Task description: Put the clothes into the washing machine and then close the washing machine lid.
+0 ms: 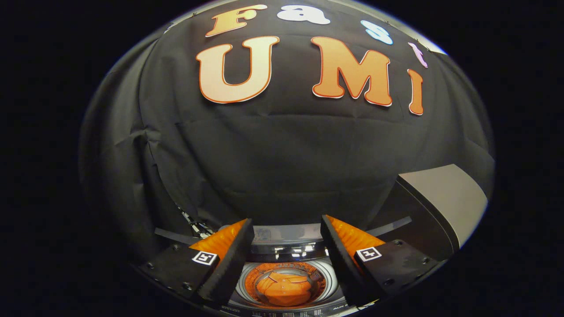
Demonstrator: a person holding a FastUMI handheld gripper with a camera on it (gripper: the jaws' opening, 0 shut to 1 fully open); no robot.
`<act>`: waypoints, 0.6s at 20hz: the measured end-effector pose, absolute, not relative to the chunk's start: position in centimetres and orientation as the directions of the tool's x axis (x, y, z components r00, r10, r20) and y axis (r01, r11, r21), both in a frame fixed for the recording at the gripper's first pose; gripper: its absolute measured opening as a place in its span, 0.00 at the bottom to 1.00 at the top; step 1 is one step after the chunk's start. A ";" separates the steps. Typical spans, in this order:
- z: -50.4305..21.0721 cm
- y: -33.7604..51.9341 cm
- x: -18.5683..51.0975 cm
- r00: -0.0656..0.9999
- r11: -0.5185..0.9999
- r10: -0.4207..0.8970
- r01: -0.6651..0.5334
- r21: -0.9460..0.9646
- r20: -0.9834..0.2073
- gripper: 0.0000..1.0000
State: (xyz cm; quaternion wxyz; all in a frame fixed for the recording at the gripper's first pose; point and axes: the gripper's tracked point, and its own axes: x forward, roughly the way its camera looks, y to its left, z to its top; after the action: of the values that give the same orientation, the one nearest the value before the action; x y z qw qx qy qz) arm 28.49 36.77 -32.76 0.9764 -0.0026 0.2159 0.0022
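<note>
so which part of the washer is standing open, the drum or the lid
The lid: it is tipped up beyond the right finger. The drum sits below between the open gripper fingers, with orange clothes inside.

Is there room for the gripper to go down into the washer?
Yes, the gap between the open fingers sits over the washer mouth, which is uncovered. The drum already holds orange cloth, so its middle is crowded. The raised lid blocks the right side.
</note>
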 end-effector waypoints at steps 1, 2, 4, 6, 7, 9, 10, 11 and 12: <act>-32.9 36.8 28.0 0.913 1.000 0.003 -0.006 -0.005 -0.409 0.99; -32.9 36.8 27.7 0.916 1.000 0.002 -0.005 -0.006 -0.400 0.99; -33.1 36.8 27.7 0.917 1.000 0.004 -0.008 -0.009 -0.398 0.99; -33.1 37.0 27.6 0.917 1.000 0.008 -0.010 -0.002 -0.400 0.99; -33.3 37.0 27.5 0.916 1.000 0.010 -0.011 0.000 -0.401 0.99; -34.4 36.9 27.3 0.900 1.000 0.002 -0.001 0.004 -0.435 0.98; -35.8 37.0 26.4 0.880 1.000 0.004 0.002 0.012 -0.474 0.98; -36.9 37.2 25.9 0.878 0.999 0.013 0.003 0.033 -0.478 0.98; -38.1 37.3 25.5 0.873 0.999 0.018 0.005 0.046 -0.487 0.98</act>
State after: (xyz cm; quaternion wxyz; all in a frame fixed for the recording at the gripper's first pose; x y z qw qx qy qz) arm 25.53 37.28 -38.06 0.9675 0.0230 0.2517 0.0032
